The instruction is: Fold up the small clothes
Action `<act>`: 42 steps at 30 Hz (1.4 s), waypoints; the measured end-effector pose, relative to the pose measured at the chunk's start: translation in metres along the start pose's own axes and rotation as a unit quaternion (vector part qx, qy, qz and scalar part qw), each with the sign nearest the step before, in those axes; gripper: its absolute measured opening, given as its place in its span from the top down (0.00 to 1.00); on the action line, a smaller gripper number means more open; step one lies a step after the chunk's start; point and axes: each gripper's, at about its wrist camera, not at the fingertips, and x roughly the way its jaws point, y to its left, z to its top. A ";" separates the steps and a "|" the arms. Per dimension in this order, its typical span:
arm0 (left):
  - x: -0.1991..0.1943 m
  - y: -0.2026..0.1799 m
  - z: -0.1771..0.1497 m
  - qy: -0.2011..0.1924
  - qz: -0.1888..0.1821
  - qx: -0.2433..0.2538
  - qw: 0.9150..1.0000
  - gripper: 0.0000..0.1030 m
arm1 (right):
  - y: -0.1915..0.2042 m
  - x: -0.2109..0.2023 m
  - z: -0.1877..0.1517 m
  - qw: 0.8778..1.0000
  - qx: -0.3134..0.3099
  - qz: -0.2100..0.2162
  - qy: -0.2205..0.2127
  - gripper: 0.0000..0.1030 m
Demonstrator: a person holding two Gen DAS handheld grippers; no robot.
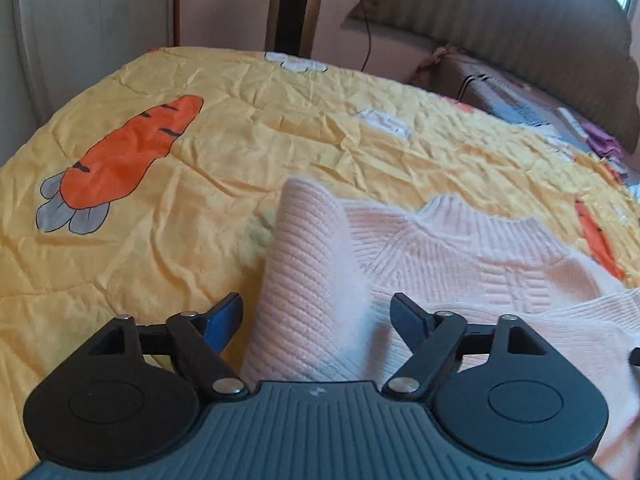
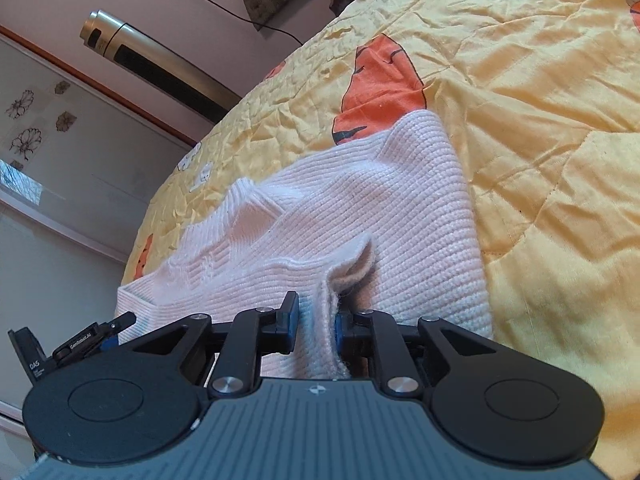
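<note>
Pale pink ribbed knit sweater [image 1: 460, 264] lies on a bed, over a yellow quilt [image 1: 200, 184] printed with orange carrots. High collar visible; one sleeve lies folded across the body. Left gripper [image 1: 316, 312] jaws spread wide, straddling that sleeve. Right gripper [image 2: 316, 316] pinched tight on a bunched fold of the sweater's edge.

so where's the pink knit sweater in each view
Left wrist view: the pale pink ribbed knit sweater fills the lower centre and right, one fold rising between the open fingers of the left tool.
Right wrist view: it runs from lower left to centre, an edge pinched in the right tool.
Shared landmark: the yellow quilted bedspread with orange carrot prints lies under it.
</note>
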 end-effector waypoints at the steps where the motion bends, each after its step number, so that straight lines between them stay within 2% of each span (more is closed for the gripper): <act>1: 0.005 0.002 0.000 0.004 -0.009 -0.006 1.000 0.48 | 0.000 0.000 0.000 1.000 -0.004 0.000 0.001 0.75; 2: 0.006 0.005 -0.001 0.001 -0.025 -0.021 0.999 0.61 | 0.000 0.000 -0.001 1.000 -0.006 0.000 -0.001 0.76; 3: 0.007 0.008 0.001 0.000 -0.038 -0.034 0.999 0.83 | 0.000 0.000 -0.002 1.000 -0.012 -0.005 -0.006 0.80; 4: 0.001 0.008 0.003 -0.006 -0.034 -0.042 0.998 0.87 | 0.002 0.000 -0.003 0.999 -0.025 -0.021 -0.012 0.88; 5: -0.006 0.008 0.005 -0.020 -0.035 -0.045 0.998 0.87 | 0.005 0.001 -0.005 0.999 -0.035 -0.029 -0.016 0.94; 8: -0.022 0.011 0.003 -0.056 -0.045 -0.047 0.996 0.87 | 0.035 -0.013 -0.007 0.993 -0.099 -0.038 -0.057 0.92; 10: -0.010 0.024 -0.002 -0.040 -0.048 -0.081 0.995 0.87 | 0.049 -0.031 -0.004 0.987 -0.119 -0.014 -0.104 0.94; 12: 0.005 0.039 -0.009 -0.017 -0.057 -0.122 0.991 0.87 | 0.035 -0.016 0.006 0.990 -0.102 -0.039 -0.088 0.94; 14: 0.004 0.039 -0.014 -0.032 -0.061 -0.113 0.991 0.86 | 0.013 0.006 0.006 0.995 -0.072 -0.056 -0.050 0.94; 17: 0.003 0.034 -0.013 -0.036 -0.048 -0.099 0.993 0.81 | 0.007 0.003 -0.003 0.995 -0.058 -0.040 -0.069 0.94; 19: -0.007 0.031 -0.013 -0.037 -0.040 -0.092 0.994 0.79 | 0.000 0.004 -0.005 0.996 -0.042 -0.033 -0.073 0.84; 21: -0.033 0.025 -0.020 -0.066 -0.032 -0.067 0.995 0.78 | -0.005 -0.002 -0.003 0.997 -0.011 -0.018 -0.070 0.77; 22: -0.049 0.021 -0.026 -0.090 -0.024 -0.053 0.994 0.77 | -0.006 -0.008 -0.003 0.997 0.001 -0.013 -0.072 0.69; 23: -0.066 0.016 -0.035 -0.123 -0.021 -0.037 0.992 0.74 | -0.004 -0.018 -0.004 0.996 0.006 -0.011 -0.083 0.56; 25: -0.086 0.002 -0.054 -0.168 -0.037 0.009 0.985 0.54 | 0.004 -0.041 -0.009 0.992 -0.010 -0.019 -0.125 0.45; 26: -0.088 -0.008 -0.061 -0.176 -0.041 0.033 0.983 0.38 | 0.012 -0.054 -0.013 0.987 -0.033 -0.028 -0.153 0.44; 28: -0.077 -0.036 -0.071 -0.157 -0.049 0.101 0.981 0.35 | 0.028 -0.059 -0.017 0.983 -0.078 -0.022 -0.167 0.42; 31: -0.043 -0.054 -0.077 -0.093 -0.043 0.124 0.987 0.35 | 0.053 -0.031 -0.021 0.984 -0.137 -0.021 -0.109 0.36; 35: -0.030 -0.040 -0.081 -0.099 -0.067 0.100 0.988 0.34 | 0.063 0.017 -0.040 0.970 -0.219 -0.094 -0.042 0.37; 36: -0.029 -0.039 -0.083 -0.101 -0.069 0.100 0.987 0.34 | 0.061 0.016 -0.047 0.966 -0.237 -0.087 -0.056 0.37; 38: -0.029 -0.044 -0.088 -0.110 -0.061 0.114 0.986 0.33 | 0.057 0.013 -0.051 0.968 -0.231 -0.080 -0.063 0.37; 42: -0.036 -0.034 -0.082 -0.104 -0.062 0.104 0.987 0.32 | 0.062 0.016 -0.050 0.964 -0.246 -0.085 -0.058 0.34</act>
